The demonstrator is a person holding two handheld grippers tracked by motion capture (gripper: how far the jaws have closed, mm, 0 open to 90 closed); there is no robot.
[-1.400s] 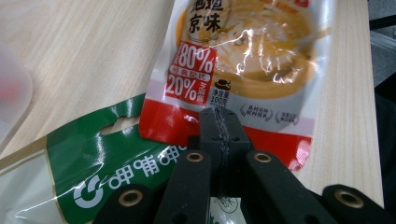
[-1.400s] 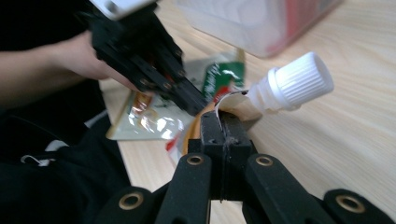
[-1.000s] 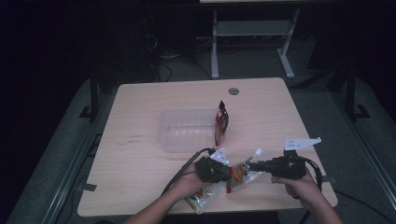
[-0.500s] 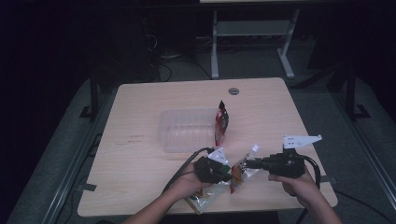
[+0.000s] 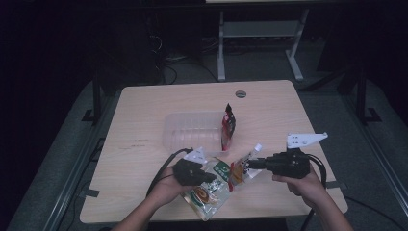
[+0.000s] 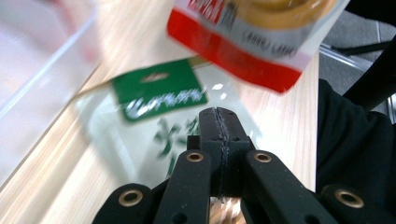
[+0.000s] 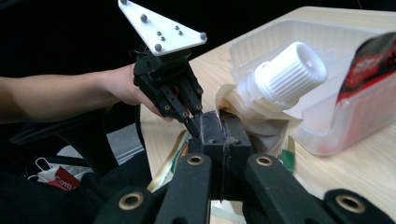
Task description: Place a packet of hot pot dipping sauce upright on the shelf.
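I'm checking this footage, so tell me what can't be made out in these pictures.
- Green-label packet: print blurred by motion, left gripper view.
- Spouted pouch: lower body hidden behind the right gripper, right gripper view.
- Red-banded pouch: cut off by the top edge, left gripper view.
- Packet labels: too small, high view.

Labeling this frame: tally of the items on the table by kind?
Clear plastic container: 1
Red-and-black snack packet, standing against the container: 1
Spouted pouch with white cap, pinched in the right gripper: 1
Clear snack bag with green label, at the left gripper: 1
Total: 4
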